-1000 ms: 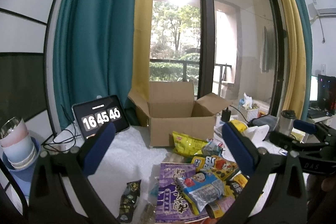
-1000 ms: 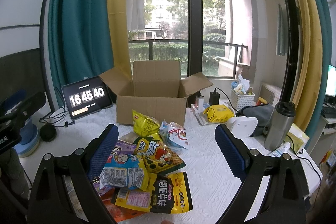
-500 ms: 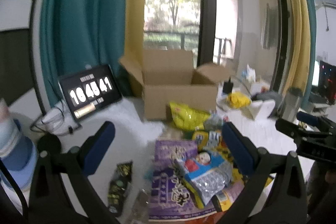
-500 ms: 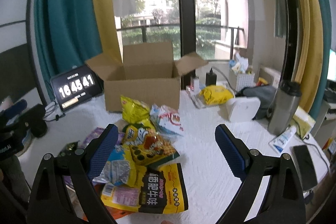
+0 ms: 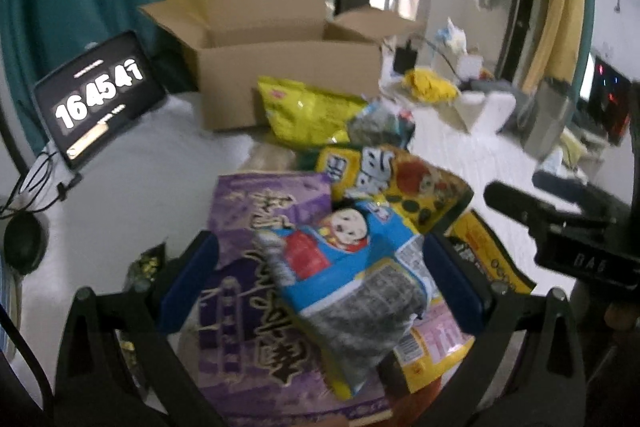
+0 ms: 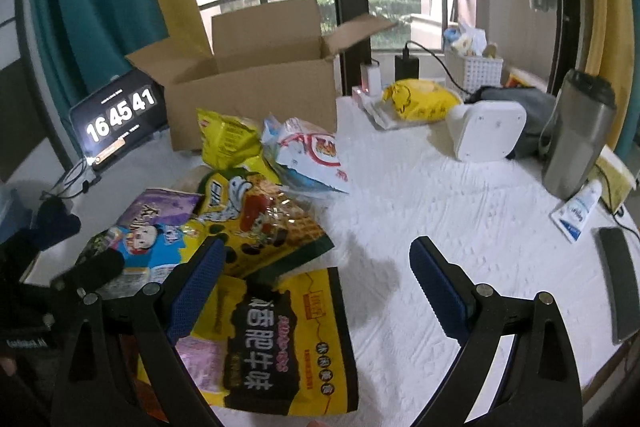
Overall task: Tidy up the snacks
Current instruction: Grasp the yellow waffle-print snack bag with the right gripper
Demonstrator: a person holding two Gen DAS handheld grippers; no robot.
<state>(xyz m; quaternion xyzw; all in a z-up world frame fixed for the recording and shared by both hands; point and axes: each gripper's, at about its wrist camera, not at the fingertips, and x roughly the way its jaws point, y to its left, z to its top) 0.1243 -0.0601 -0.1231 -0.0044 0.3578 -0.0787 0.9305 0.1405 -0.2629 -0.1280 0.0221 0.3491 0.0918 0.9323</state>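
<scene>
The left gripper point(image 5: 320, 287) hangs wide open around a blue snack bag point(image 5: 352, 275); the right gripper point(image 6: 316, 291), also wide, holds nothing above the white table point(image 6: 440, 211).

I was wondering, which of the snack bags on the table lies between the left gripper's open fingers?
The blue bag with the cartoon child, lying on top of the purple bag; the left gripper frames it, while the other bags lie beyond or beside.
</scene>
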